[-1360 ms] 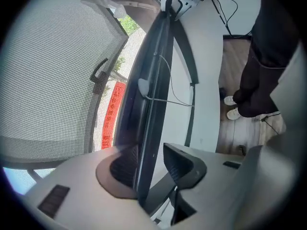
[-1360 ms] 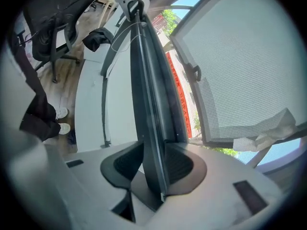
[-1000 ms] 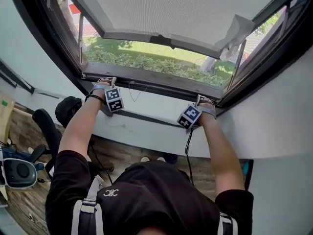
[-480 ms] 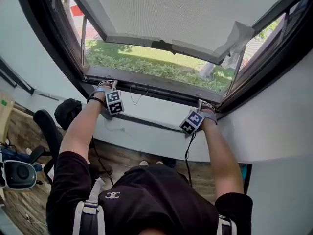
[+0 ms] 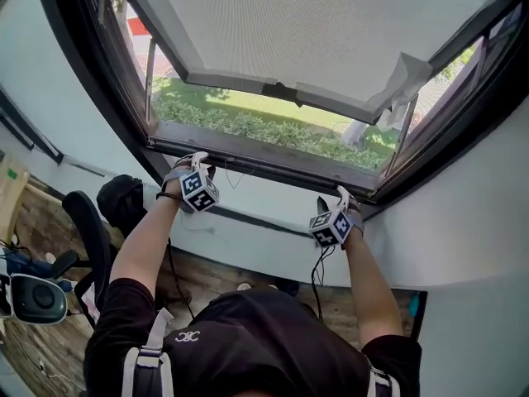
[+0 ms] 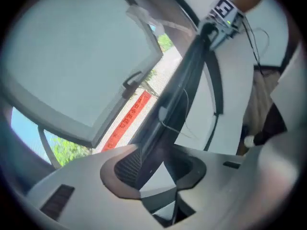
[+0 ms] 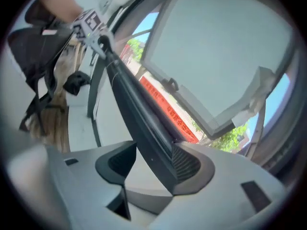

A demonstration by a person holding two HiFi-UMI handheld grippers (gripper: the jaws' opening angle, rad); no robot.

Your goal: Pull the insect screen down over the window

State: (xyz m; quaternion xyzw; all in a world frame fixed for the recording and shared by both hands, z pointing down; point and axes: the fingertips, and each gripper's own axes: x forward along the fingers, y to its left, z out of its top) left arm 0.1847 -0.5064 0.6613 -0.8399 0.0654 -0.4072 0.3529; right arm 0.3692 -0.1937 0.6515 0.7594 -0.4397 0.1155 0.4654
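Note:
The insect screen [image 5: 331, 23] hangs partway down the open window. Its grey bottom bar [image 5: 240, 83] carries a small black handle [image 5: 285, 92], high above both grippers. My left gripper [image 5: 197, 159] is at the left of the window's dark lower frame rail [image 5: 273, 162], my right gripper [image 5: 331, 197] at its right. In the left gripper view the rail [image 6: 168, 104] runs between the closing jaws of the left gripper [image 6: 158, 164], with a gap beside one pad. In the right gripper view the rail [image 7: 139, 123] lies between the opening jaws of the right gripper [image 7: 151, 162], against one pad only.
A loose white film [image 5: 405, 73] hangs at the screen's right corner. Below the white sill wall [image 5: 256, 230] are a black office chair [image 5: 87, 222], a dark bag [image 5: 124, 201] and a wooden floor. A cable [image 5: 318, 263] dangles from the right gripper. Lawn and hedge lie outside.
Both hands have rolled at the lower rail, turning the marker cubes, and the right gripper's fingers now stand up into view. The screen's bottom bar has not come lower.

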